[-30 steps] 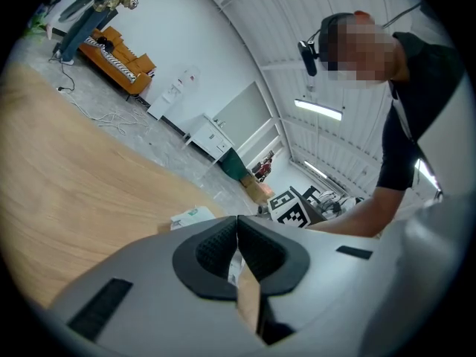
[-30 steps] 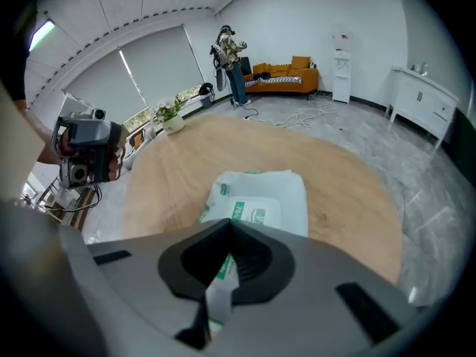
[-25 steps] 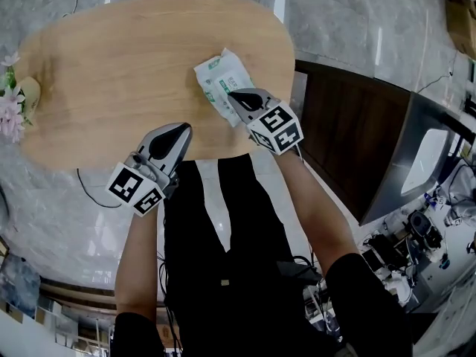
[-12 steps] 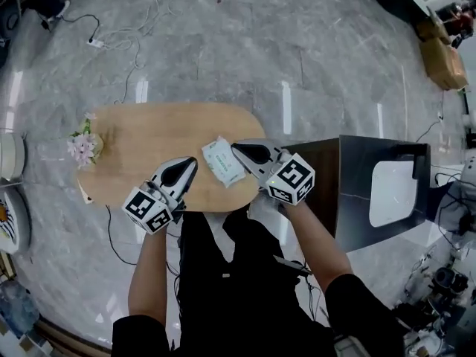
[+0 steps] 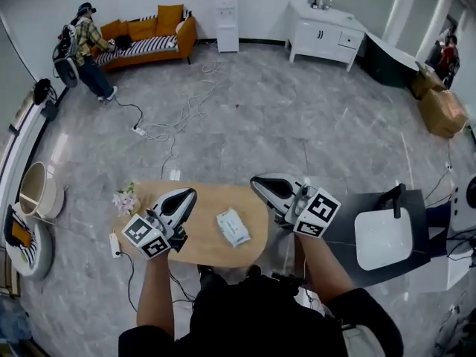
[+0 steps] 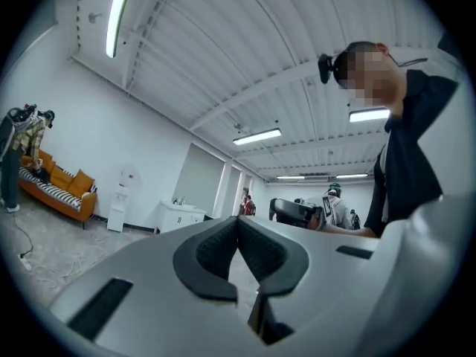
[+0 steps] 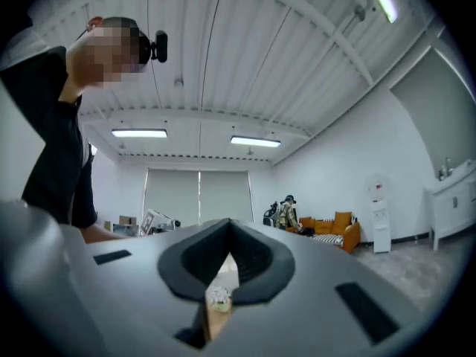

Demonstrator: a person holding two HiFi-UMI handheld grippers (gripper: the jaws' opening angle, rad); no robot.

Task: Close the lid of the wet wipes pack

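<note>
The wet wipes pack (image 5: pixel 233 227), white with green print, lies flat on the small wooden table (image 5: pixel 201 244), right of its middle. It is too small here to tell how its lid stands. My left gripper (image 5: pixel 189 194) is held above the table's left half, its jaws shut and empty. My right gripper (image 5: pixel 257 181) hovers over the table's right edge, apart from the pack, also shut on nothing. In the left gripper view the gripper (image 6: pixel 238 222) points out into the room, toward the right gripper (image 6: pixel 296 213). In the right gripper view the gripper (image 7: pixel 227 227) is closed at the tips.
A flower vase (image 5: pixel 125 199) stands at the table's left end. A dark side unit with a white tray (image 5: pixel 381 238) sits to the right. Cables (image 5: pixel 167 129) trail over the grey floor. A person (image 5: pixel 88 32) stands by an orange sofa (image 5: pixel 149 32) far off.
The head view has risen and tilted up, so the table looks far smaller. Both grippers have lifted; the right one has come off the pack and moved to the right.
</note>
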